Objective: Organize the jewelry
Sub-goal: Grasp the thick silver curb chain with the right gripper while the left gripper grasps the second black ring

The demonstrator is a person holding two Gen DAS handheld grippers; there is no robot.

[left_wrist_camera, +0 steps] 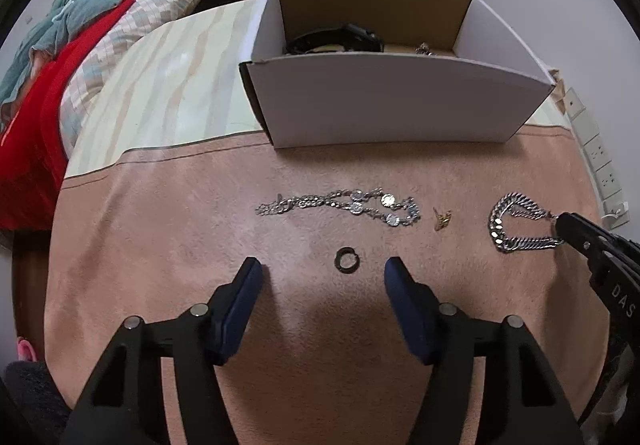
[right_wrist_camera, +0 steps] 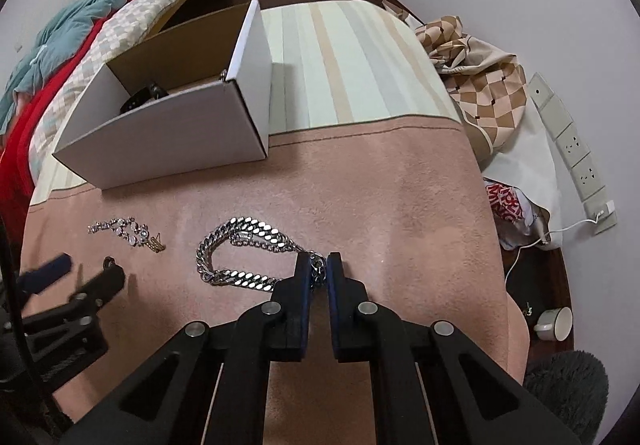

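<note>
Jewelry lay spread on a pink blanket (left_wrist_camera: 200, 245) in front of a white cardboard box (left_wrist_camera: 392, 105), which stood at the far side where the pink met a striped sheet (right_wrist_camera: 340, 65).

From the left wrist view, the left gripper (left_wrist_camera: 323, 273) hung with its jaws wide apart and nothing between them; a small dark ring (left_wrist_camera: 347, 260) lay on the blanket just ahead of the gap. Farther off stretched a silver necklace with round discs (left_wrist_camera: 344, 205), a small gold earring (left_wrist_camera: 441, 220) to its right, and a heavy silver chain (left_wrist_camera: 516, 221) at the far right. The right gripper showed there only as a black tip touching the chain's end.

The right wrist view made that grip plain: the right gripper (right_wrist_camera: 319, 271) had its jaws nearly closed, pinching the clasp end of the chain between the blue pads (right_wrist_camera: 306, 273), the rest of the chain looped leftward on the blanket. Only this view showed the wall sockets (right_wrist_camera: 576, 165), a checked cloth (right_wrist_camera: 476, 73) and a cup (right_wrist_camera: 556, 323) on the floor at right.

Inside the box, both views showed a black strap (left_wrist_camera: 332, 39); the left view alone showed a silvery piece (left_wrist_camera: 424, 49) near it.
</note>
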